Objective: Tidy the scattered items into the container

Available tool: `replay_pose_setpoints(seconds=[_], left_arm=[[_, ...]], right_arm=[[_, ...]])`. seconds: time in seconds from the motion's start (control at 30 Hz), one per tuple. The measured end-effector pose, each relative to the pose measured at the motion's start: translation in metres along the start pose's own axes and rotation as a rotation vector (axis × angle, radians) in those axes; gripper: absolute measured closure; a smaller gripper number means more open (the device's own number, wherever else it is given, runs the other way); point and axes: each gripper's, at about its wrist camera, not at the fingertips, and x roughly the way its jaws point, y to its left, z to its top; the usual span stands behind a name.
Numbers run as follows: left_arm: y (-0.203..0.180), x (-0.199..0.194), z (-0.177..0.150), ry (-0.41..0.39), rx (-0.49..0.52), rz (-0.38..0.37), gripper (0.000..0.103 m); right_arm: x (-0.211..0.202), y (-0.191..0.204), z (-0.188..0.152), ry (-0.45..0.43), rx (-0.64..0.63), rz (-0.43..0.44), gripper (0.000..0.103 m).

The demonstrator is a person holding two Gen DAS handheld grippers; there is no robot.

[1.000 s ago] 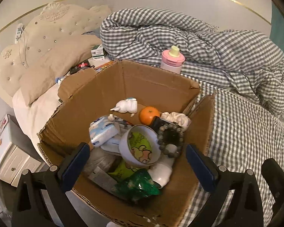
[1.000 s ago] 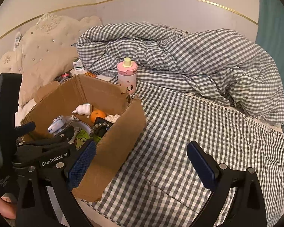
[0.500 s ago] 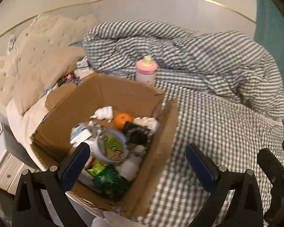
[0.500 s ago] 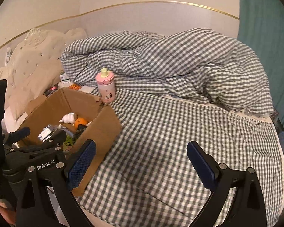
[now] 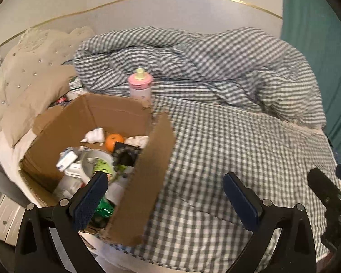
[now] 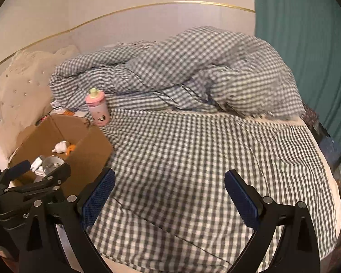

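Both my tools have swung away from the cardboard box [image 5: 116,136] over the last second: a second ago my left gripper [image 5: 164,195] hung right over the open top, now the box sits ahead and to its left, with the near flap between its left pad and the checked sheet [image 5: 227,141]. My right gripper [image 6: 169,195] has panned further right too, so the box [image 6: 63,141] is now small and off to its far left, and bare sheet fills the space ahead of it. Both sets of fingers stand wide apart with nothing between them. The box already holds the orange [image 5: 114,141], a white figurine [image 5: 93,136], a bead bracelet [image 5: 125,157], a round tin [image 5: 97,163] and some packets (contents blurry, can't name all). I read this as one drop finished and the search for the next item starting. The pink bottle [image 6: 97,108] stands upright just beyond the box's far corner, ahead-left of the right tool, touching or nearly touching the rumpled duvet [image 6: 181,75]; it looks like the obvious leftover. A few small boxes [image 5: 75,86] lie past the box by the pillow, also not in. The bottle is tall on a soft bed, so it could tip if nudged.
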Motion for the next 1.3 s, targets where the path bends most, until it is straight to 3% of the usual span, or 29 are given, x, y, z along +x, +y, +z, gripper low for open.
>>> replay_pose_setpoints(seconds=[0.37,1.03,1.3], left_arm=[[-0.022,-0.004,-0.009,0.006,0.048,-0.049,0.000],[-0.017,0.005,-0.014,0.040,0.048,-0.030,0.000],[-0.016,0.002,-0.017,0.009,0.026,-0.113,0.000]], right_arm=[[-0.002,-0.026,-0.017,0.009,0.077,-0.042,0.004],[0.007,-0.019,-0.021,0.037,0.068,-0.042,0.003],[0.009,-0.016,-0.020,0.037,0.063,-0.042,0.003]])
